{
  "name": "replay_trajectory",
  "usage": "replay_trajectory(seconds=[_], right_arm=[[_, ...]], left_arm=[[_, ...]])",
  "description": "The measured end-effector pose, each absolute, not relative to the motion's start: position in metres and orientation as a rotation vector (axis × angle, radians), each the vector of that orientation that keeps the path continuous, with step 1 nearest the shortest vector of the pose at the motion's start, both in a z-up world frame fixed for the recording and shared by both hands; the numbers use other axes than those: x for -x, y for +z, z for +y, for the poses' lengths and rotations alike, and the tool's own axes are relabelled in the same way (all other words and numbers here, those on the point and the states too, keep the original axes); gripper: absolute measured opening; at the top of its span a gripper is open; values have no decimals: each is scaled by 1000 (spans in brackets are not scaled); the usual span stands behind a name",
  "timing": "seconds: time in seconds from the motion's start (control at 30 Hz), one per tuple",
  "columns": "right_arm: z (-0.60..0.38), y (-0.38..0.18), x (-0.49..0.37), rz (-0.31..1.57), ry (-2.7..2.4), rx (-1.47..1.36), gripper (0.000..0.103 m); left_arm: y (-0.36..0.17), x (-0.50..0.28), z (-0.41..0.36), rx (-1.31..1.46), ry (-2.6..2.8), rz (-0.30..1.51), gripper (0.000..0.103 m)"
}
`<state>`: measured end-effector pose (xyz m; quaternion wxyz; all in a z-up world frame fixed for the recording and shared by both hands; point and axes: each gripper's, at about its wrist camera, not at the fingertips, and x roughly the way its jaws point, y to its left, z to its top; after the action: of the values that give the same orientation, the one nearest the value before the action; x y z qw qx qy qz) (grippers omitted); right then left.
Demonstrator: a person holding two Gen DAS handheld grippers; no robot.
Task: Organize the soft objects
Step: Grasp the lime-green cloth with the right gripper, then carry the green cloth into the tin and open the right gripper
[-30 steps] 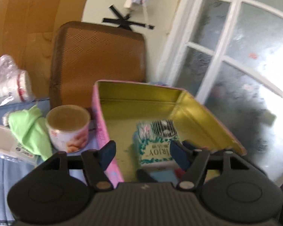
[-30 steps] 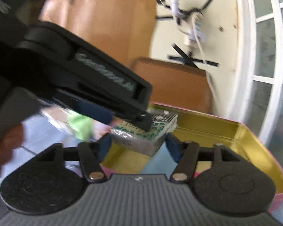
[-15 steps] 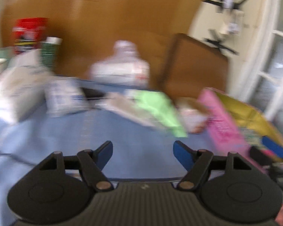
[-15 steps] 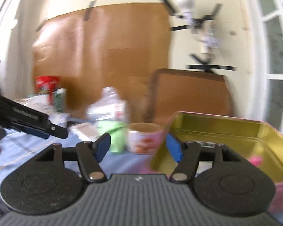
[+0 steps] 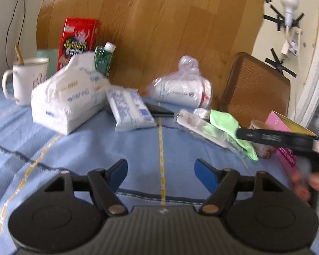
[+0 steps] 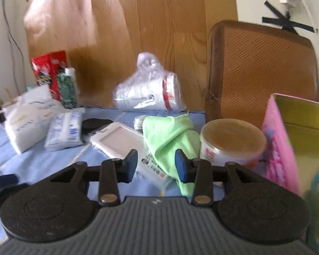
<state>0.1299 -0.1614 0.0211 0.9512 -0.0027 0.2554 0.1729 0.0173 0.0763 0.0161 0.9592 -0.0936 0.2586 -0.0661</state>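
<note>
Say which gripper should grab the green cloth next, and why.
Right, probably. The right gripper points straight at the green cloth, jaws empty around its near edge. The left gripper faces bare tablecloth, farther off.

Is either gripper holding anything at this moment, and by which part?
Nothing is held: the left gripper and right gripper are both empty.

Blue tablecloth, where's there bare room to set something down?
The blue tablecloth is bare in front of the large tissue pack and small tissue pack. It is crowded around the green cloth, round tub and pink tin.
</note>
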Motion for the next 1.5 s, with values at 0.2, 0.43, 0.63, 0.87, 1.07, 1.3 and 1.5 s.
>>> replay_trajectory(seconds=[0.2, 0.43, 0.63, 0.87, 1.07, 1.3, 1.5], right_arm=[[-152, 9, -160, 565, 292, -9, 3], [-169, 28, -96, 529, 472, -106, 4], [-177, 23, 0, 548, 717, -40, 5], [-172, 7, 39, 513, 658, 77, 64], [-179, 6, 31, 527, 626, 81, 74], [-171, -7, 17, 572, 632, 98, 35], [-182, 1, 24, 488, 612, 61, 11]], left_arm=[[20, -7, 67, 134, -138, 476, 73], [20, -8, 78, 204, -145, 476, 76], [16, -14, 93, 297, -162, 512, 76], [13, -15, 96, 316, -175, 549, 75], [18, -7, 80, 349, -373, 610, 72], [8, -14, 33, 262, -501, 791, 24], [32, -12, 10, 263, -563, 762, 13]])
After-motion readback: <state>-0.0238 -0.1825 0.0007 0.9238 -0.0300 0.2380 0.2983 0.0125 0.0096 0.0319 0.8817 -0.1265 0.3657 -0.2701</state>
